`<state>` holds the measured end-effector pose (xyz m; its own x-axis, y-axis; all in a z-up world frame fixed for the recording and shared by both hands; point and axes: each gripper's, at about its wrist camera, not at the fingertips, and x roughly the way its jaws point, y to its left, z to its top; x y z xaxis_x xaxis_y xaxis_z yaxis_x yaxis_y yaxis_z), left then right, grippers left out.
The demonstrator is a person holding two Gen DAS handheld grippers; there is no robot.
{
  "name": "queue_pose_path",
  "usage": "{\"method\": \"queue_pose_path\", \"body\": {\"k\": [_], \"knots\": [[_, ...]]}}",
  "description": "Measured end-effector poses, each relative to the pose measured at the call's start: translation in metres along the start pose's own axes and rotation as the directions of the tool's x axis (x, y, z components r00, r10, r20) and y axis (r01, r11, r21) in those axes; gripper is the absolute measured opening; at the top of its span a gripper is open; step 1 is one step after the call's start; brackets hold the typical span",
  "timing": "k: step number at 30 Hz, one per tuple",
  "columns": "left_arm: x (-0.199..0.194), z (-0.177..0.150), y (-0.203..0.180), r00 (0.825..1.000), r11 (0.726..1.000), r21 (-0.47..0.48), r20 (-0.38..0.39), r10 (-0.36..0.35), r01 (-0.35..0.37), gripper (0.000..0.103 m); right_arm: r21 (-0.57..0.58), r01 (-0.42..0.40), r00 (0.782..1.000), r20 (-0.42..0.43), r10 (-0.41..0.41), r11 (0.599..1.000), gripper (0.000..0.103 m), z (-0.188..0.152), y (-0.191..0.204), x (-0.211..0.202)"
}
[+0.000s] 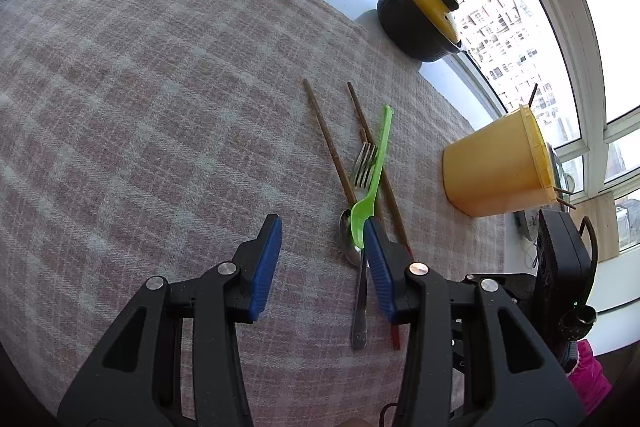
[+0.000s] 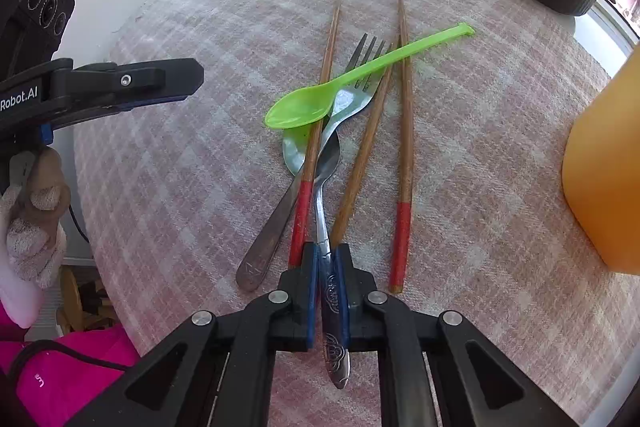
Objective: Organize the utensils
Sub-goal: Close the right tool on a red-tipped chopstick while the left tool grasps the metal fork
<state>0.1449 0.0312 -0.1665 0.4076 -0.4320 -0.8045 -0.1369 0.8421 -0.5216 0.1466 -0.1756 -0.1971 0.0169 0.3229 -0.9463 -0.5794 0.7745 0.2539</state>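
- The right gripper (image 2: pixel 326 259) is clamped on the handle of the metal fork (image 2: pixel 332 147); its blue pads (image 2: pixel 311 291) press the handle from both sides, and the handle's embossed end sticks out behind them toward the camera
- The fork runs away from that claw up the checked cloth (image 2: pixel 200 167), its tines lying under the green plastic spoon (image 2: pixel 320 99)
- The green spoon lies crosswise on top of the pile, bowl to the left, thin handle reaching right over the fork tines and two chopsticks
- A metal spoon (image 2: pixel 280 203) lies just left of the fork, its bowl partly under the green one
- Three red-tipped chopsticks (image 2: pixel 405 147) lie alongside, one touching the fork, one well to its right
- The left gripper (image 1: pixel 320 247) hangs with its jaws parted and nothing between them; its right-hand pad sits just beside the green spoon's bowl (image 1: pixel 362 223)
- The yellow tub (image 1: pixel 496 167) stands on the cloth to the right of the pile, apart from it, with chopstick ends poking past its rim
- A dark pot with a yellow lid (image 1: pixel 420 23) stands farther back by the window
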Motion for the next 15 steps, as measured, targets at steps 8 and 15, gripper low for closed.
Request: {"method": "queue_pose_path", "body": {"k": [8, 15], "knots": [[0.004, 0.012, -0.005, 1.000, 1.000, 0.025, -0.003, -0.010, 0.011, 0.043, -0.019, 0.029, 0.999, 0.038, -0.028, 0.999, 0.005, 0.001, 0.021, -0.001], [-0.005, 0.007, 0.014, 1.000, 1.000, 0.013, -0.013, -0.004, 0.004, 0.043, 0.020, -0.089, 0.994, 0.057, 0.088, 0.996, 0.005, 0.017, 0.037, 0.010]]}}
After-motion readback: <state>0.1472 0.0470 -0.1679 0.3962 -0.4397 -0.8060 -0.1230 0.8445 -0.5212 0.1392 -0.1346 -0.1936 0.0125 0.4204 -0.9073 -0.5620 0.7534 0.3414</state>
